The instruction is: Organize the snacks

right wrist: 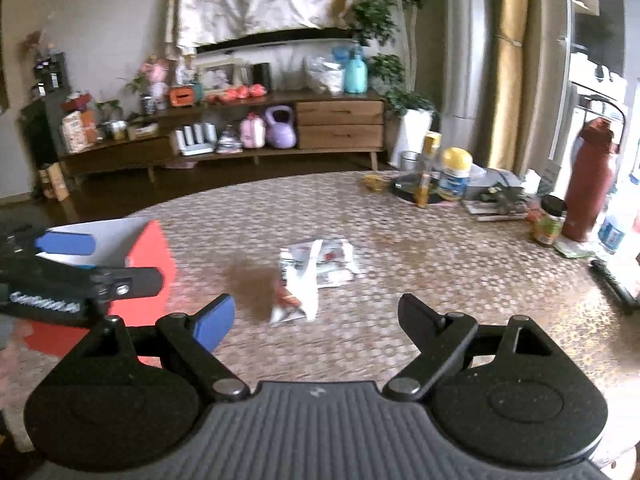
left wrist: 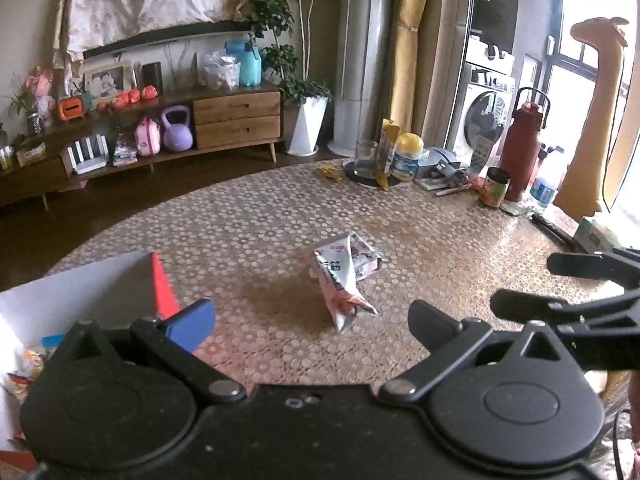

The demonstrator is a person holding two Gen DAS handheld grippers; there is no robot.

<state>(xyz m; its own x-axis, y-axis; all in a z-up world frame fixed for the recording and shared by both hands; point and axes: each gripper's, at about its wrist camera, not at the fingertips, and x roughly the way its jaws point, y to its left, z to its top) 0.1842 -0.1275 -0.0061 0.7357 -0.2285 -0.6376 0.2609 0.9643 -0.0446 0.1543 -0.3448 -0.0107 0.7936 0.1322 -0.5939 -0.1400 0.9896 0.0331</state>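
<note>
Two crumpled white-and-red snack packets (left wrist: 346, 276) lay mid-way across the honeycomb-patterned table (left wrist: 248, 216), beside an open red-and-white cardboard box (right wrist: 150, 264). The left gripper (left wrist: 312, 320) and right gripper (right wrist: 316, 312) hovered with fingers apart, empty.

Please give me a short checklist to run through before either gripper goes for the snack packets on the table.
1. Left tongs open, nothing between them: ok.
2. Right tongs open and empty: ok.
3. Snack packets lie ahead of both grippers, nothing on top: ok.
4. Red box open at the top, beside the packets: ok.
5. How many packets are in the crumpled pile: cannot tell.
6. Grippers clear of each other: ok, though the right tongs reach close alongside in the left wrist view.
</note>
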